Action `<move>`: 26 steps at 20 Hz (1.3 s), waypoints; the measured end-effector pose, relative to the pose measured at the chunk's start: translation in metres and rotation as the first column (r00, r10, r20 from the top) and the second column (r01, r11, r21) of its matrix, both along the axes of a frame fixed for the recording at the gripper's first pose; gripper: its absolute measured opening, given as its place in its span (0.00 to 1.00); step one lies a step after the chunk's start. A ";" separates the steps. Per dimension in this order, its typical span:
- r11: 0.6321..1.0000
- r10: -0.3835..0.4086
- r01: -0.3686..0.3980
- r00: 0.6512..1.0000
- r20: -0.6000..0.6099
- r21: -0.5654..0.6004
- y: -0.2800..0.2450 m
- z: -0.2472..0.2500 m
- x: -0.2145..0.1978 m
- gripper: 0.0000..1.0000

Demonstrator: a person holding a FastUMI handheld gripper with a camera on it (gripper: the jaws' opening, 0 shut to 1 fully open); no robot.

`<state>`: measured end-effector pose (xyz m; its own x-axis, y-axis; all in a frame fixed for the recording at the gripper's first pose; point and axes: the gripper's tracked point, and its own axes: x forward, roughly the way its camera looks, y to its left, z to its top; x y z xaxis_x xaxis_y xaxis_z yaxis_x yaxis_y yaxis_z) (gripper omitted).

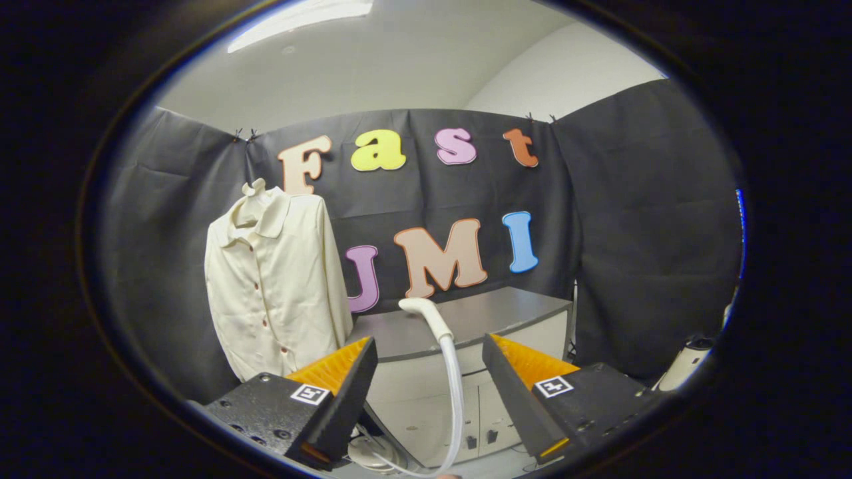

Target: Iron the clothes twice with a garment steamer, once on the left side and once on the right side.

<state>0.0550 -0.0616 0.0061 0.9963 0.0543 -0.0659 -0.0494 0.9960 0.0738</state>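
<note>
A cream button-up shirt [276,279] hangs on a hanger against the booth's wall, beyond and left of my left finger. The white steamer head [426,313] stands upright between and a little beyond my fingers, its hose [454,399] running down to a round white base [373,452] low by the left finger. My gripper [429,349] is open, its fingers wide apart on either side of the steamer handle, not touching it.
A grey-topped cabinet [466,319] with white drawer fronts stands behind the steamer. A white object [685,362] sits low beyond the right finger, near the wall.
</note>
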 end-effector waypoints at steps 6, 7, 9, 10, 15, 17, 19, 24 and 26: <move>0.998 0.055 -0.055 0.998 -0.015 -0.032 0.011 0.008 0.045 0.96; 0.997 0.067 -0.068 0.998 -0.019 -0.036 0.015 0.009 0.055 0.96; 0.995 0.097 -0.098 0.995 -0.035 -0.031 0.025 0.010 0.075 0.96; 0.994 0.108 -0.110 0.993 -0.044 -0.030 0.029 0.010 0.086 0.96; 0.985 0.154 -0.161 0.983 -0.095 -0.063 0.051 0.008 0.145 0.96; 0.983 0.156 -0.167 0.979 -0.132 -0.076 0.058 0.006 0.171 0.97; 0.978 0.165 -0.186 0.967 -0.191 -0.095 0.065 0.000 0.197 0.97; 0.979 0.169 -0.198 0.929 -0.329 -0.055 0.070 -0.021 0.263 0.97; 0.982 0.149 -0.182 0.909 -0.390 -0.047 0.066 -0.031 0.285 0.97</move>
